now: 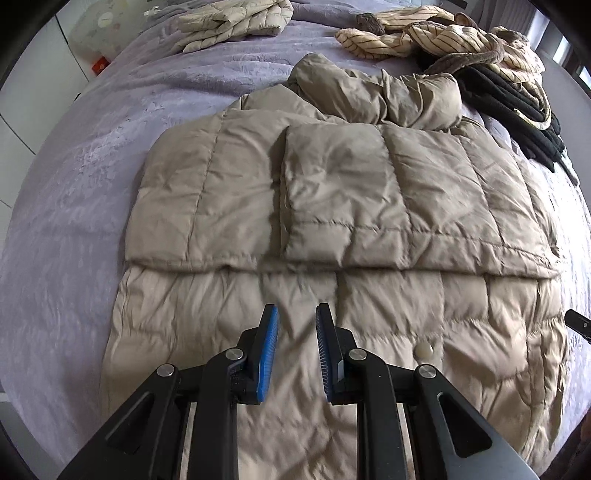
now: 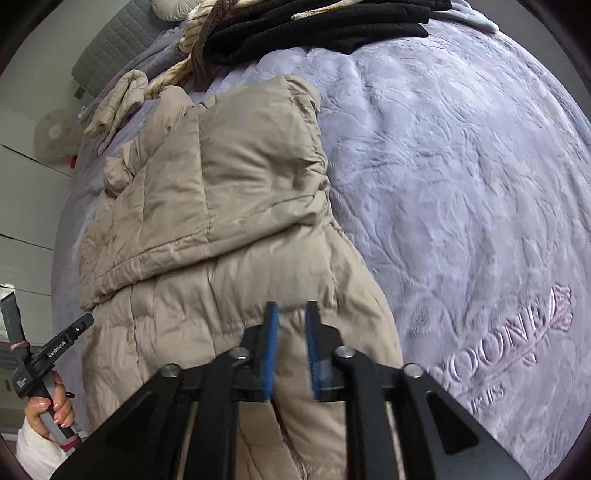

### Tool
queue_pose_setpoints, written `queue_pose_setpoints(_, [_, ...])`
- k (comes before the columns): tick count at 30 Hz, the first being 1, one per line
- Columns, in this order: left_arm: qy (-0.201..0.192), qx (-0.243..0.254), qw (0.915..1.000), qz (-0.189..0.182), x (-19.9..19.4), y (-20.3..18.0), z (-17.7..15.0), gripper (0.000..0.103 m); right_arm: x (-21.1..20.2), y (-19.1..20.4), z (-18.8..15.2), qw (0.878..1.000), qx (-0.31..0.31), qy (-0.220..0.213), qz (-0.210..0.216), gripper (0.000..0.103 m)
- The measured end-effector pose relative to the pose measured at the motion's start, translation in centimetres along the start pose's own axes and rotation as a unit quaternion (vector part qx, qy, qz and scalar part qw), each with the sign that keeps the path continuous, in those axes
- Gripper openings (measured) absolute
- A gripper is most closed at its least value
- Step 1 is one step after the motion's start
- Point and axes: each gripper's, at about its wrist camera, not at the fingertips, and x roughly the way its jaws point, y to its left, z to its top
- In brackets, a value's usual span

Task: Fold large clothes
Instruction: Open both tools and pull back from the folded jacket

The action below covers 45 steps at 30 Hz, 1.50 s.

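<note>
Over the near end of the coat, my left gripper hovers with its blue-padded fingers spread a little apart and nothing between them; the quilted fabric shows through the gap. My right gripper sits above the coat's right edge, likewise parted slightly and empty, though whether its tips brush the cloth I cannot tell.

The beige puffer coat lies flat on the lilac bedspread, its long axis running straight away from me: hem toward me, hood at the far end. Both sleeves are folded in across the chest, lying side by side, their lower edges making a line across the coat's width. A snap button shows on the lower panel, just right of my left tongs.

Beyond the hood, a folded cream quilted jacket rests at the far left, and a striped cream garment is heaped on black clothes at the far right. In the right wrist view my left hand grips its handle beside the coat
</note>
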Motion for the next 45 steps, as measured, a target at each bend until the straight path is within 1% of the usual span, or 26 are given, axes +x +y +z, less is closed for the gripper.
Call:
queue_pose_setpoints(1, [0.003,-0.001,1.0,0.0,-0.3,-0.1,-0.3,0.022,-0.3,0.0,-0.2,1.0,-0.001,0.001,0.001,0.033])
queue_pose_setpoints(2, [0.005,-0.002,1.0,0.001,-0.6,-0.3,-0.6,0.022,-0.6,0.1,-0.3,1.0,-0.002,0.001,0.0,0.043])
queue_pose_setpoints(3, [0.006,-0.003,1.0,0.003,-1.0,-0.4,-0.9,0.022,-1.1,0.2,-0.4,1.0,-0.004,0.0,0.0,0.046])
queue_pose_setpoints(7, [0.009,-0.012,0.9998,0.01,-2.4,-0.6,-2.1,0.023,-2.5,0.5,-0.9,1.0,-0.017,0.004,0.001,0.046])
queue_pose_setpoints(8, [0.011,-0.014,0.9998,0.011,-2.6,-0.6,-2.3,0.045,-2.8,0.6,-1.0,1.0,-0.019,0.007,0.002,0.047])
queue_pose_setpoints(9, [0.012,-0.02,0.9996,0.013,-2.9,-0.6,-2.6,0.066,-3.0,0.6,-1.2,1.0,-0.02,0.009,0.004,0.049])
queue_pose_setpoints(10, [0.009,-0.027,0.9994,0.017,-3.3,-0.5,-2.9,0.099,-3.3,0.6,-1.4,1.0,-0.021,0.011,0.005,0.051])
queue_pose_setpoints(11, [0.0,-0.036,0.9991,0.021,-4.0,-0.5,-3.2,0.101,-3.6,0.7,-1.6,1.0,-0.023,0.012,0.006,0.055])
queue_pose_setpoints(12, [-0.004,-0.036,0.9991,0.021,-4.5,-0.6,-3.5,0.101,-3.8,0.7,-1.8,1.0,-0.024,0.013,0.007,0.056])
queue_pose_setpoints(13, [-0.001,-0.035,0.9991,0.022,-4.9,-0.8,-3.8,0.101,-4.1,0.7,-2.0,1.0,-0.026,0.015,0.009,0.057])
queue_pose_setpoints(17, [0.008,-0.045,0.9986,0.028,-6.3,-1.0,-5.1,0.102,-4.9,0.7,-2.9,0.999,-0.027,0.028,0.016,0.065])
queue_pose_setpoints(20, [0.02,-0.054,0.9981,0.019,-7.1,-1.1,-6.4,0.102,-5.6,0.9,-3.7,0.999,-0.033,0.032,0.025,0.082])
queue_pose_setpoints(23, [0.027,-0.06,0.9974,0.028,-8.0,-1.1,-8.1,0.102,-6.2,1.0,-4.4,0.998,-0.037,0.034,0.037,0.088])
queue_pose_setpoints(27, [0.033,-0.07,0.9966,0.029,-8.9,-0.8,-10.2,0.102,-7.1,1.1,-5.4,0.998,-0.032,0.021,0.053,0.089])
queue_pose_setpoints(32, [0.044,-0.058,0.9965,0.042,-9.9,-0.7,-12.6,0.102,-7.8,0.8,-6.1,0.996,0.003,0.018,0.085,0.089])
queue_pose_setpoints(37, [0.048,-0.063,0.9959,0.044,-10.7,-0.2,-14.1,0.102,-7.8,0.2,-7.0,0.995,0.026,0.023,0.089,0.089])
queue_pose_setpoints(39, [0.051,-0.069,0.9956,0.038,-10.8,0.4,-14.6,0.102,-7.7,-0.1,-7.5,0.996,0.034,0.032,0.081,0.089])
queue_pose_setpoints(40, [0.054,-0.069,0.9957,0.029,-10.7,0.7,-14.9,0.102,-7.5,-0.4,-7.8,0.995,0.04,0.038,0.08,0.089])
queue_pose_setpoints(41, [0.058,-0.068,0.9958,0.018,-10.6,0.9,-15.1,0.102,-7.3,-0.6,-8.1,0.994,0.047,0.047,0.082,0.089])
queue_pose_setpoints(43, [0.056,-0.068,0.996,0.015,-10.7,1.2,-15.7,0.102,-6.7,-1.2,-9.0,0.99,0.073,0.072,0.094,0.089])
queue_pose_setpoints(45, [0.053,-0.064,0.9964,0.013,-10.9,1.6,-16.5,0.102,-6.2,-1.8,-10.2,0.987,0.099,0.082,0.101,0.089])
